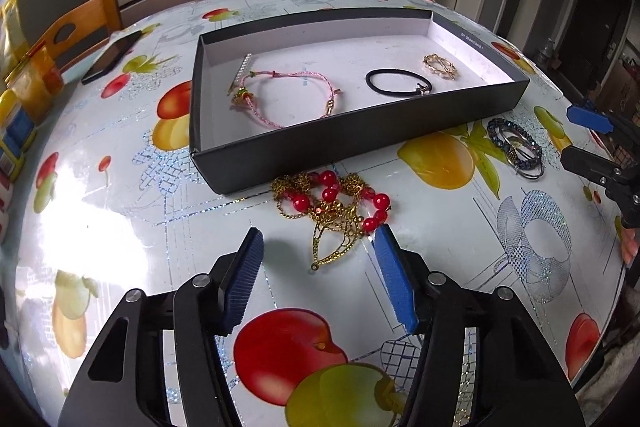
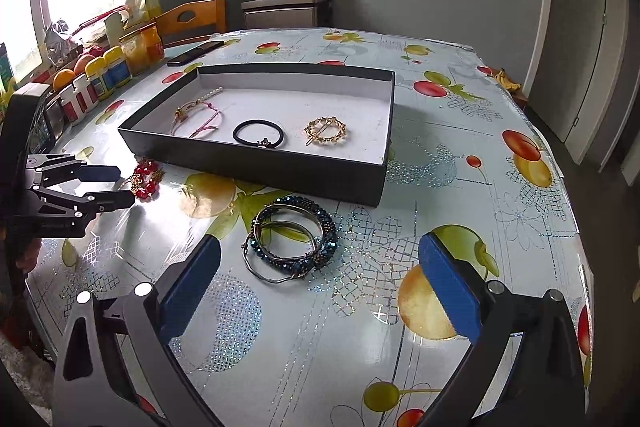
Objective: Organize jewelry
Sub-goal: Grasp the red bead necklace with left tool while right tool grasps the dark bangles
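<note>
A shallow black box [image 1: 320, 147] [image 2: 256, 167] with a white floor holds a pink cord bracelet [image 1: 288, 95] [image 2: 200, 119], a black hair tie [image 1: 396, 83] [image 2: 258, 134], a gold ring brooch [image 1: 440, 67] [image 2: 326, 131] and a pearl clip [image 1: 245, 65]. A gold chain necklace with red beads [image 1: 336, 211] [image 2: 145, 179] lies in front of the box. My left gripper [image 1: 318, 239] [image 2: 120, 185] is open just before it. Blue beaded bracelets with metal bangles [image 1: 516, 147] [image 2: 292, 243] lie to the right. My right gripper [image 2: 320, 251] [image 1: 576, 135] is open around them.
The table [image 2: 440, 187] has a glossy fruit-print cloth. A dark phone [image 1: 112, 57] [image 2: 196, 53] lies beyond the box at the left. Jars, bottles and fruit [image 2: 100, 67] line the left edge. A wooden chair [image 2: 192, 21] stands behind.
</note>
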`<state>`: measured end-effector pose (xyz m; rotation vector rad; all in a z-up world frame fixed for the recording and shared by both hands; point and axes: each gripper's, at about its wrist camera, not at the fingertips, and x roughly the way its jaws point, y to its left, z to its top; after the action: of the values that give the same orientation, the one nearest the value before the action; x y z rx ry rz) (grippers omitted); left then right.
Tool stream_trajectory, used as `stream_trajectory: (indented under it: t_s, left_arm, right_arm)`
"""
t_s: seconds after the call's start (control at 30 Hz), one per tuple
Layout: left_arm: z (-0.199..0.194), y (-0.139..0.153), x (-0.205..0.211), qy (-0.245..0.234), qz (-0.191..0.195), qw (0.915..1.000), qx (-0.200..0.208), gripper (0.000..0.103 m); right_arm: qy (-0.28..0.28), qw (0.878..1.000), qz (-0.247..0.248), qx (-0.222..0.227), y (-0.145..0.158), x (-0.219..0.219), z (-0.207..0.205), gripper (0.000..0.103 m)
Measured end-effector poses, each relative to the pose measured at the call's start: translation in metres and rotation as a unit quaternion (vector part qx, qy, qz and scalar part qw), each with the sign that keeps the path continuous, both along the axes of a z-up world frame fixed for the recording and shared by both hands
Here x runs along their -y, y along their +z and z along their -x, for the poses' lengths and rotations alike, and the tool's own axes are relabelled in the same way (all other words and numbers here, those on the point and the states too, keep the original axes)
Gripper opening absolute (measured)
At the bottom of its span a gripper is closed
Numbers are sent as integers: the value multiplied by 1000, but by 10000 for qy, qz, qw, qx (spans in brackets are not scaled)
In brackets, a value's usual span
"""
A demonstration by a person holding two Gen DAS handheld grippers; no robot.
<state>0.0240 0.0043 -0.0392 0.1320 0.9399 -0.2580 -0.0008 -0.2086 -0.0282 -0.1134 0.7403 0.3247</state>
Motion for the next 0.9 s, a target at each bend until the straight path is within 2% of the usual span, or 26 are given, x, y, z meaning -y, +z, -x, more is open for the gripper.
stream_trajectory:
  t_s: [0.07,0.2,0.27,0.3,0.37,0.4,0.67,0.77,0.83,0.9]
  left_arm:
    - [-1,0,1,-5,-41,10000,25,56]
    - [-1,1,3,-83,-48,9999,55,42]
    - [0,1,3,-130,-15,9999,62,30]
    - [0,2,3,-130,-3,9999,61,20]
    - [-1,3,2,-143,51,9999,49,11]
    - [0,3,2,-150,75,9998,50,3]
    - [6,15,3,-272,229,9992,207,0]
    - [9,24,5,-332,268,9985,334,0]
    - [11,30,5,-358,294,9981,413,0]
    - [13,36,6,-384,315,9976,482,0]
  right_arm:
    - [15,10000,-29,-26,-1,0,-1,98]
    - [-18,9998,-77,-158,-6,2,-6,98]
    - [-27,9997,-101,-222,-8,3,-7,98]
    - [-25,9997,-109,-236,-8,3,-7,98]
    - [-23,9996,-110,-245,-9,2,-8,98]
    - [-25,9997,-103,-242,-9,2,-8,98]
    - [92,9999,61,-102,-5,-9,-11,97]
    - [178,9997,102,-121,-6,-15,-14,81]
    - [188,9996,105,-198,-8,-17,-17,75]
    - [198,9994,83,-272,-9,-18,-19,63]
